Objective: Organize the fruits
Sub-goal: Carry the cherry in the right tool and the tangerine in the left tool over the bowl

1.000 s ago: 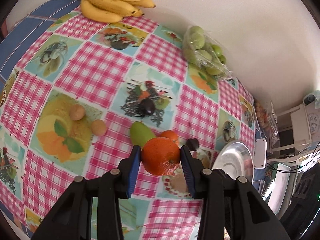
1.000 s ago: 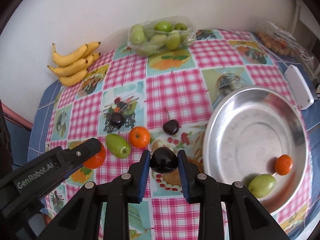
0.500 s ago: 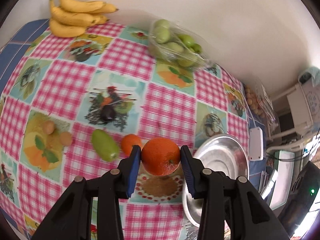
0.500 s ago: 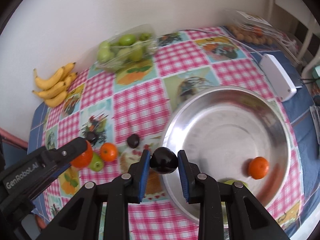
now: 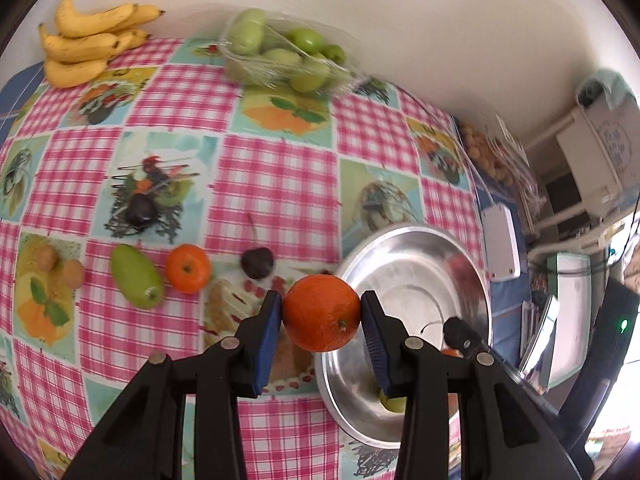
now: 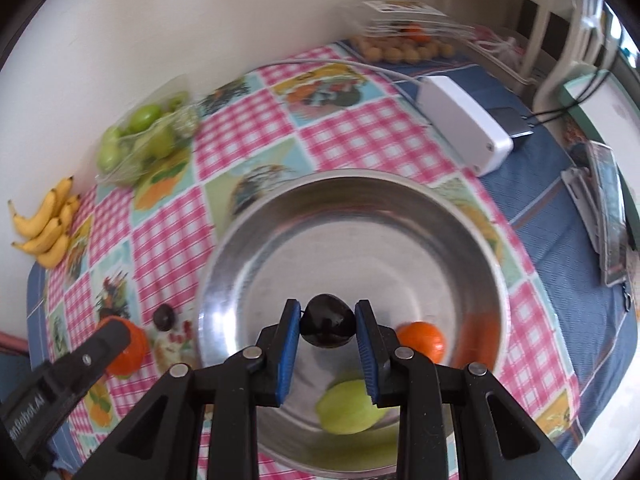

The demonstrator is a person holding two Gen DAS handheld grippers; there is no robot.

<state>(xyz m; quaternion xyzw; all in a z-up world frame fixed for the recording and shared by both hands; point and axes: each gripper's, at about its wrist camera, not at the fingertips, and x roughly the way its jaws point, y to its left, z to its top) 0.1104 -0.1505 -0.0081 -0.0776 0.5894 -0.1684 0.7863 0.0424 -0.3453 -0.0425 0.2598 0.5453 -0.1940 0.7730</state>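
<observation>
My left gripper (image 5: 322, 314) is shut on a large orange (image 5: 321, 312), held above the table just left of the steel bowl (image 5: 416, 248). My right gripper (image 6: 328, 322) is shut on a dark plum (image 6: 328, 321), held over the steel bowl (image 6: 360, 216). A small orange (image 6: 422, 340) and a green fruit (image 6: 348, 408) lie inside the bowl. On the tablecloth lie a green fruit (image 5: 136, 276), a small orange (image 5: 188, 268) and a dark plum (image 5: 257, 263). The left gripper with its orange (image 6: 130, 346) also shows in the right wrist view.
A banana bunch (image 5: 88, 44) and a bag of green fruit (image 5: 284, 58) lie at the back by the wall. Two small brown fruits (image 5: 60, 266) lie at the left. A white box (image 6: 464, 124), a bag of nuts (image 6: 404, 50) and cables lie right of the bowl.
Both grippers have moved right toward the bowl with their fruit. The right gripper with the plum now hangs over the bowl's inside; the left one is beside its rim.
</observation>
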